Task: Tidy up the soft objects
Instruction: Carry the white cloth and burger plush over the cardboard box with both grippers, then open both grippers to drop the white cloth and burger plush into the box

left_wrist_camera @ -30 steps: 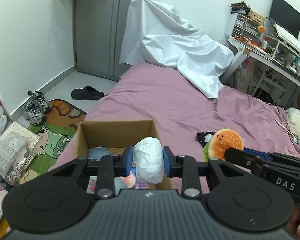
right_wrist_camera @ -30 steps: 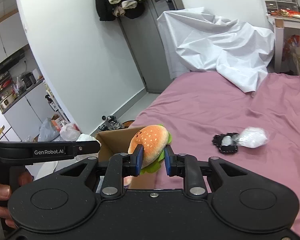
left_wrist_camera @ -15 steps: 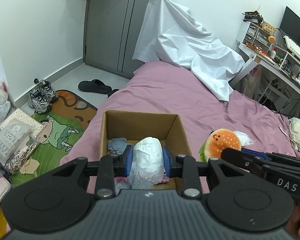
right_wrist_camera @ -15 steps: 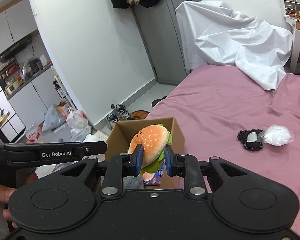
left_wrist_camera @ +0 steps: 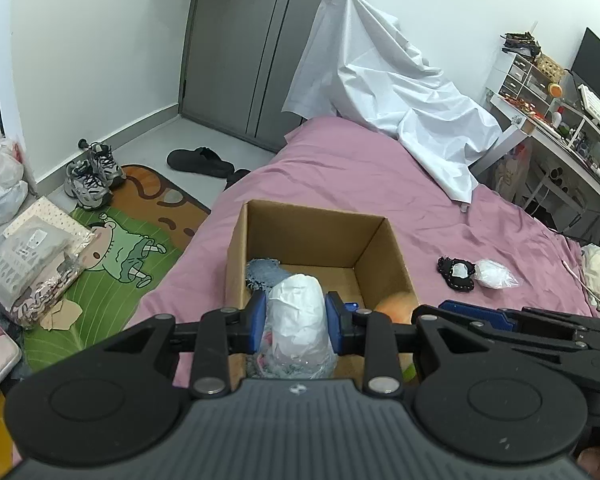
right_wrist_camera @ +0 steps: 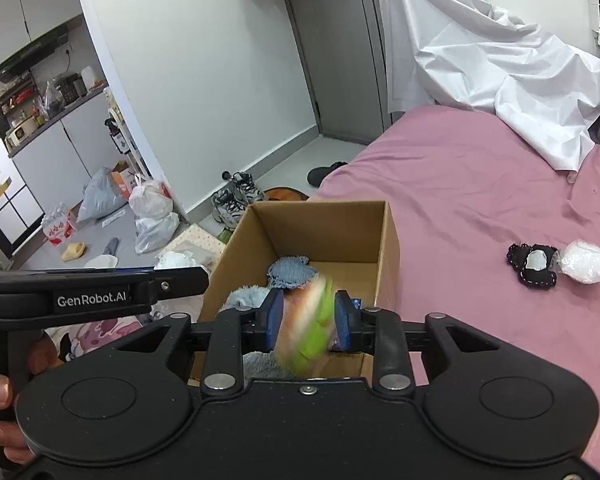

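The right gripper (right_wrist_camera: 306,320) jaws have just been opening; the blurred burger plush (right_wrist_camera: 306,326) between them drops into the cardboard box (right_wrist_camera: 388,256), while the left gripper (left_wrist_camera: 296,322) is clamped on a white bundle (left_wrist_camera: 296,312).

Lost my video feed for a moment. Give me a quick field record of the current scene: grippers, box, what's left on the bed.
left gripper: shut on white wrapped bundle, over the box
right gripper: jaws just opening, blurred burger plush between them, over the box
cardboard box: open, on pink bed, holds blue-grey cloth
still on bed: black pouch, white bagged item
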### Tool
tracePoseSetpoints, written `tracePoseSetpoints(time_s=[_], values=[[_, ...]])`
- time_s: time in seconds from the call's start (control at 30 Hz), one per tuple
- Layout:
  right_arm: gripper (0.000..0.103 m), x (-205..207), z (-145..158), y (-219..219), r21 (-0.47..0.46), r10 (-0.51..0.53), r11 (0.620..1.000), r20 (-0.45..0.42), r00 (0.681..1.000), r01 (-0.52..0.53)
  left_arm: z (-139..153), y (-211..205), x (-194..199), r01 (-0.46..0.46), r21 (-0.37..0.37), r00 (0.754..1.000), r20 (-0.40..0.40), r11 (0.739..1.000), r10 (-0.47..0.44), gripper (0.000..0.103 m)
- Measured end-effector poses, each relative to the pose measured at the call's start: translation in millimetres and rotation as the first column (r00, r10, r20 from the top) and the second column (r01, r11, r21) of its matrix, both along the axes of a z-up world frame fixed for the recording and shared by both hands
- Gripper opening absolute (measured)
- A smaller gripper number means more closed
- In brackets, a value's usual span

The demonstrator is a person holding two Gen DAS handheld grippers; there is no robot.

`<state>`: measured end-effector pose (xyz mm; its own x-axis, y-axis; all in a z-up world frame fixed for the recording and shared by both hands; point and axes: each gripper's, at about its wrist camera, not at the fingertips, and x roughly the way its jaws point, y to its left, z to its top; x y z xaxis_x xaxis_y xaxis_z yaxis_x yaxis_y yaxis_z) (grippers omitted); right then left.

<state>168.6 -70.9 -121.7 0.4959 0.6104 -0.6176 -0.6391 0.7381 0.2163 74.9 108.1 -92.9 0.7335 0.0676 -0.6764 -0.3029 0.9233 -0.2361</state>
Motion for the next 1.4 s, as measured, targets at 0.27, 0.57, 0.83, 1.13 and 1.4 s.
tracePoseSetpoints(time_s=[0.27,0.57,0.83,1.13,1.4], values=[[0.062,1.2,5.4,-20.9,0.016,-0.061,0.998,0.007,0.998,0.061,-1.3,-5.8,5.8,0.018,-0.004,1.000,-0.006,1.000,-0.018,0.030],[0.086,9.6,3.5,-41.9,0.033,-0.101,0.994,-0.007,0.995,0.101,0.1,-19.1,18.4,0.046,0.005,0.999,-0.012,0.999,-0.046,0.031],[0.089,16.9,0.8,-60.0,0.027,-0.127,0.992,-0.019,0.992,0.127,-2.0,-24.0,41.7,0.035,0.002,0.999,-0.017,0.999,-0.035,0.031],[0.092,27.9,-5.1,-88.7,0.003,-0.176,0.984,-0.024,0.984,0.177,-6.2,-20.1,62.3,-0.001,-0.015,1.000,-0.016,1.000,0.001,0.031],[0.092,38.5,-20.2,-103.9,-0.001,-0.213,0.977,-0.061,0.975,0.214,-8.9,-26.2,75.3,0.032,-0.056,0.999,-0.005,0.998,-0.032,0.040]])
